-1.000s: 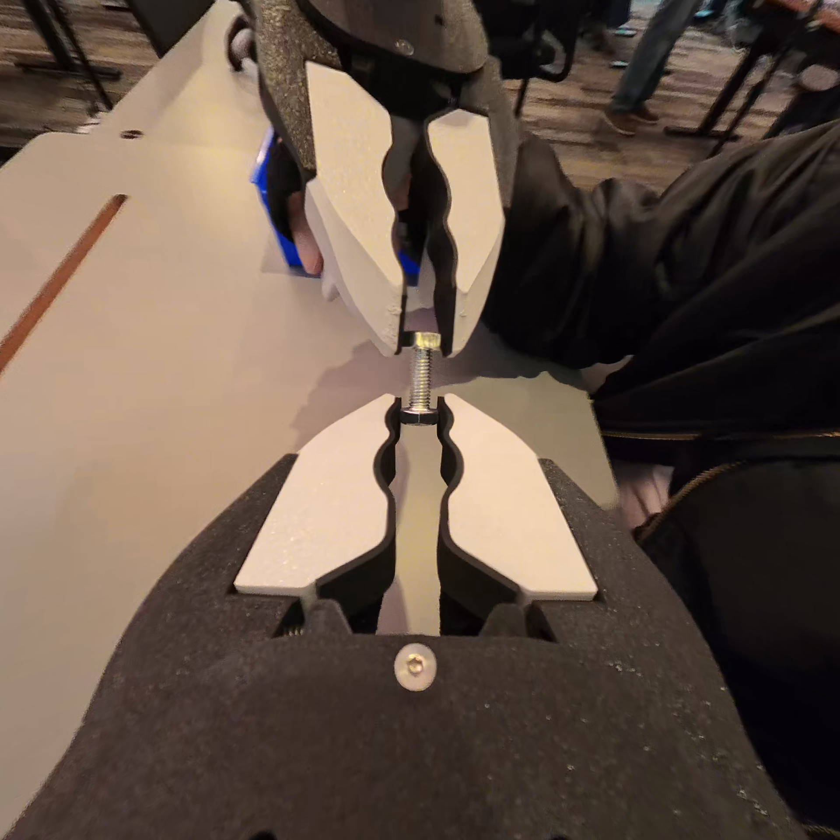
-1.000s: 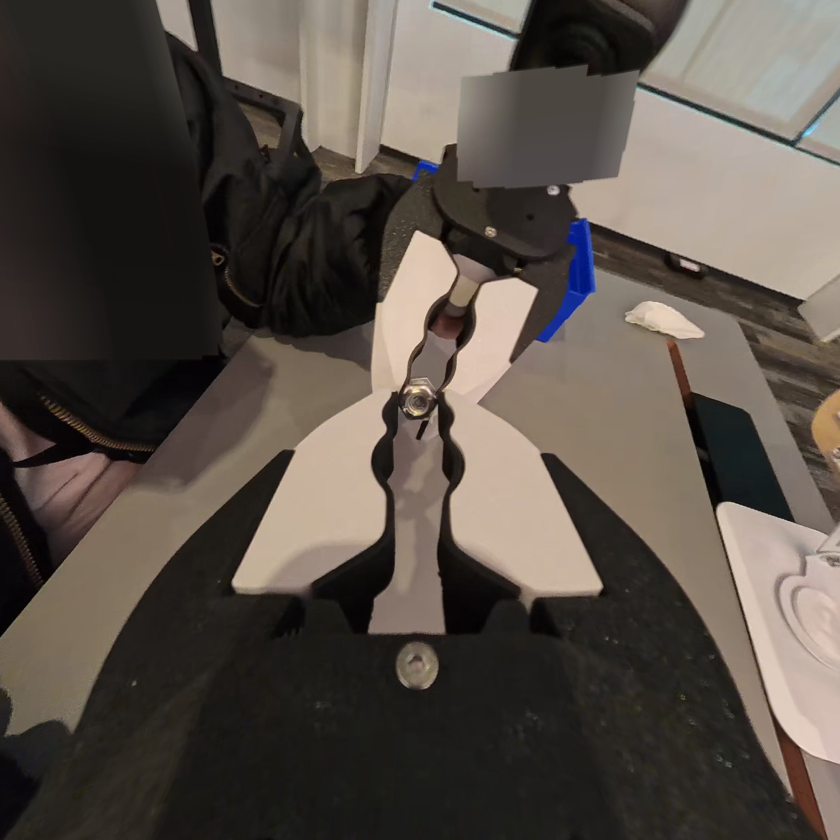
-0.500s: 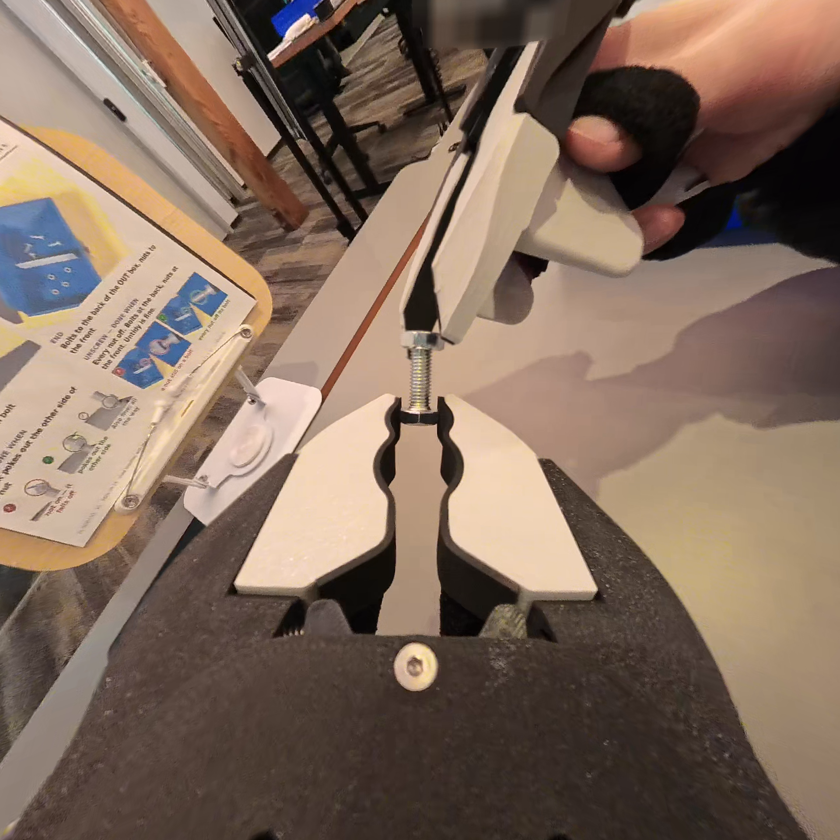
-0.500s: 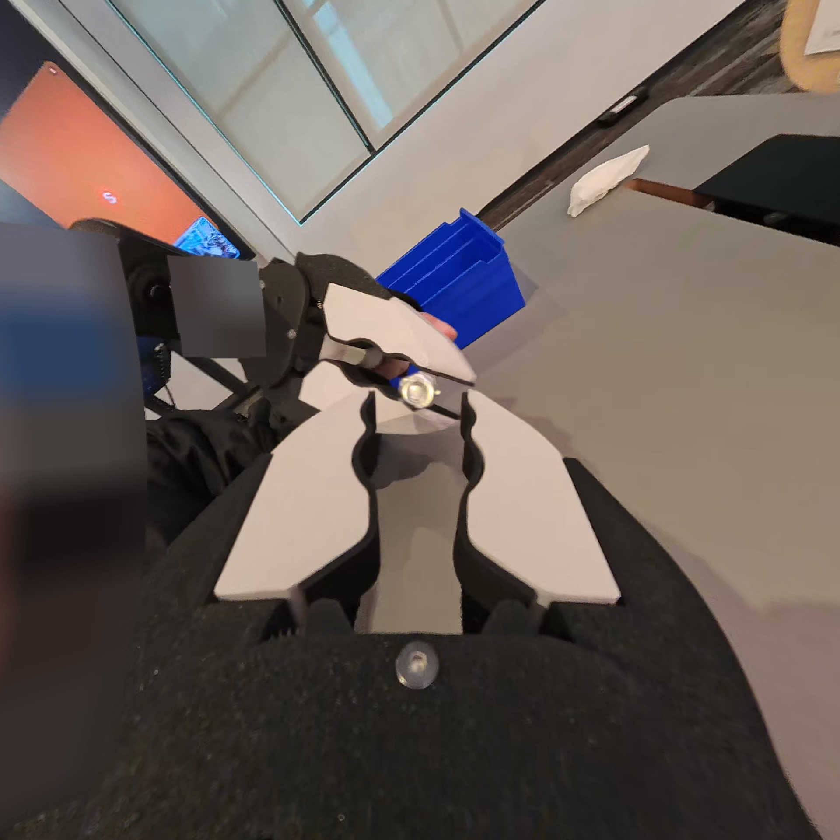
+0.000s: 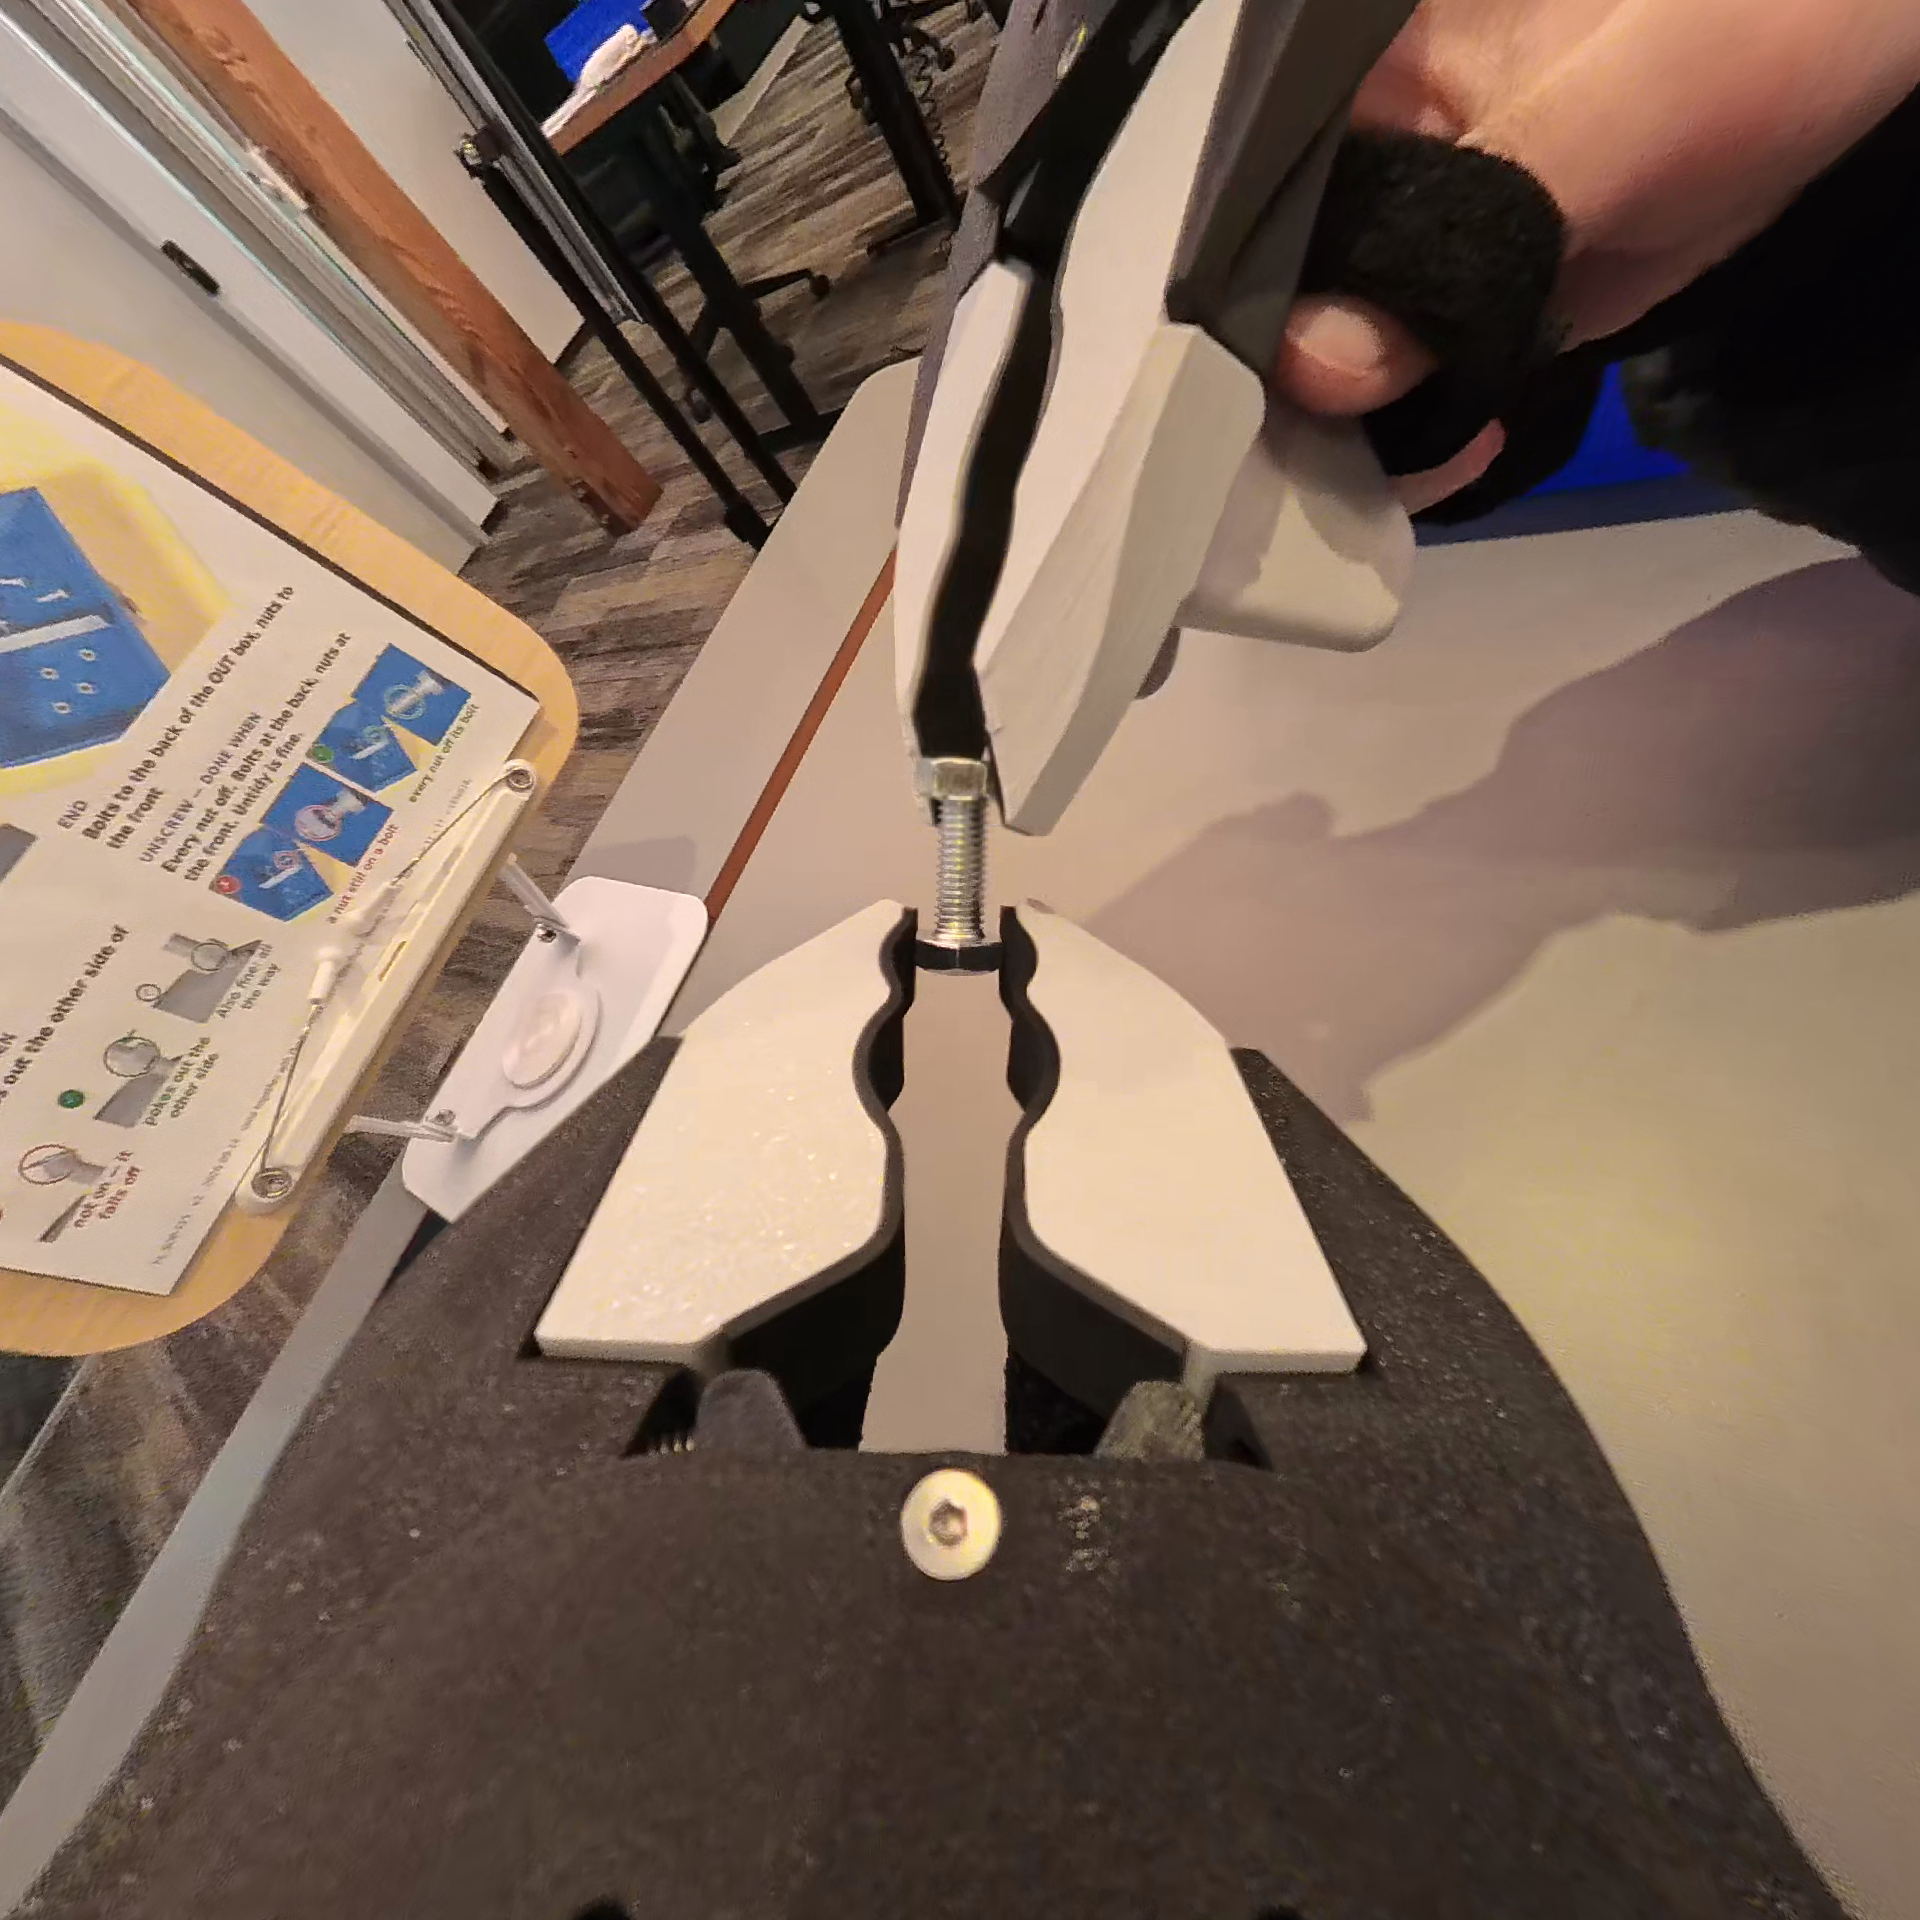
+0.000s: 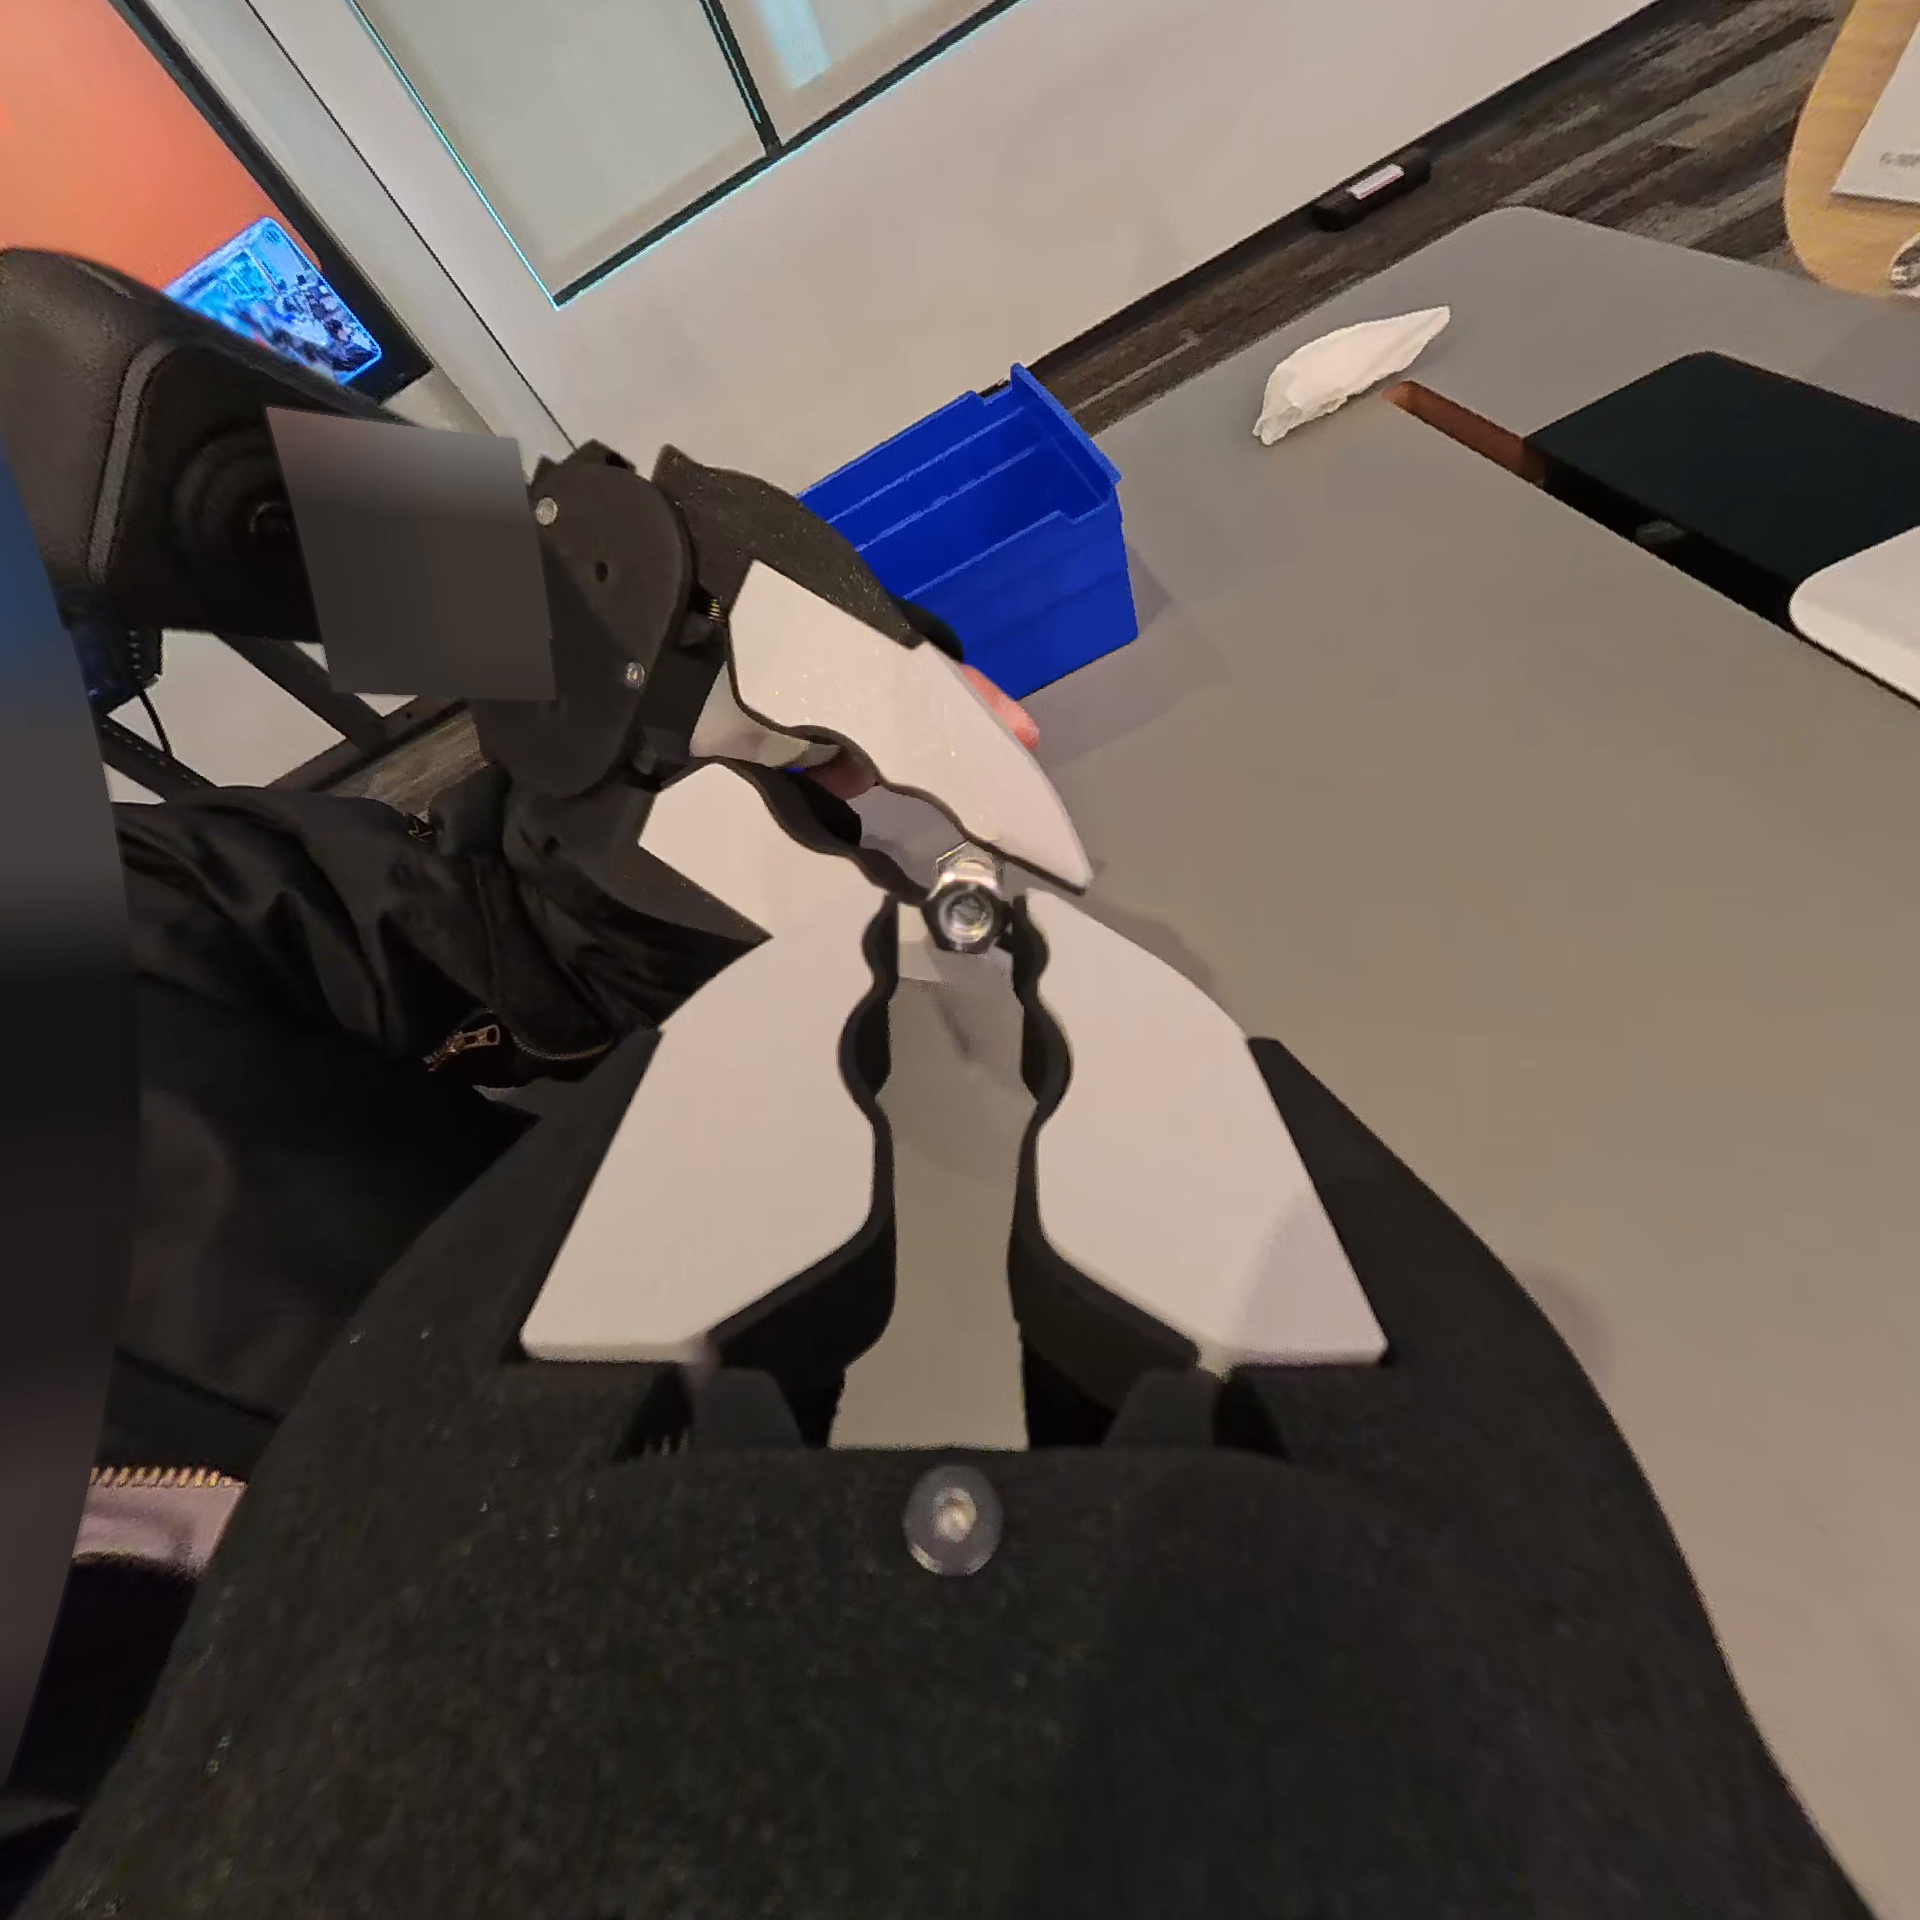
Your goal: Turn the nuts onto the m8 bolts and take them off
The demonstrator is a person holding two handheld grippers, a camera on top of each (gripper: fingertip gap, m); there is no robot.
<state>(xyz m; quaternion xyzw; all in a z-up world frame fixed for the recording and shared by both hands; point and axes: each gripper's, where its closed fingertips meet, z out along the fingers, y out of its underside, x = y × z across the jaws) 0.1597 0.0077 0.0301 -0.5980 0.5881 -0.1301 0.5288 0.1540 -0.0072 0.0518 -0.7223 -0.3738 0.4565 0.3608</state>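
A silver M8 bolt [image 5: 954,862] is held in the air above the grey table [image 5: 1558,1039]. My left gripper [image 5: 958,940] is shut on the bolt's hex head. The thread points away from it. A silver nut [image 5: 951,779] sits on the far end of the thread. My right gripper [image 5: 956,790] comes from above and stands around the nut. In the right wrist view the nut [image 6: 966,920] lies between my right gripper's [image 6: 956,930] fingertips, with a thin gap at the left pad, so this gripper is open. The left gripper [image 6: 966,878] shows behind the nut, with the bolt head in it.
A blue bin [image 6: 997,540] stands on the table behind the left gripper. A white cloth [image 6: 1351,364] and a black flat item [image 6: 1714,468] lie farther back. An instruction sheet on a wooden board [image 5: 208,883] with a white stand base [image 5: 561,1039] stands beyond the table's left edge. My two grippers' fingertips are within a few centimetres of each other.
My right gripper let go of the nut, opened wide, and has now narrowed around it again. Both views swung round. My left gripper kept hold of the bolt head throughout.
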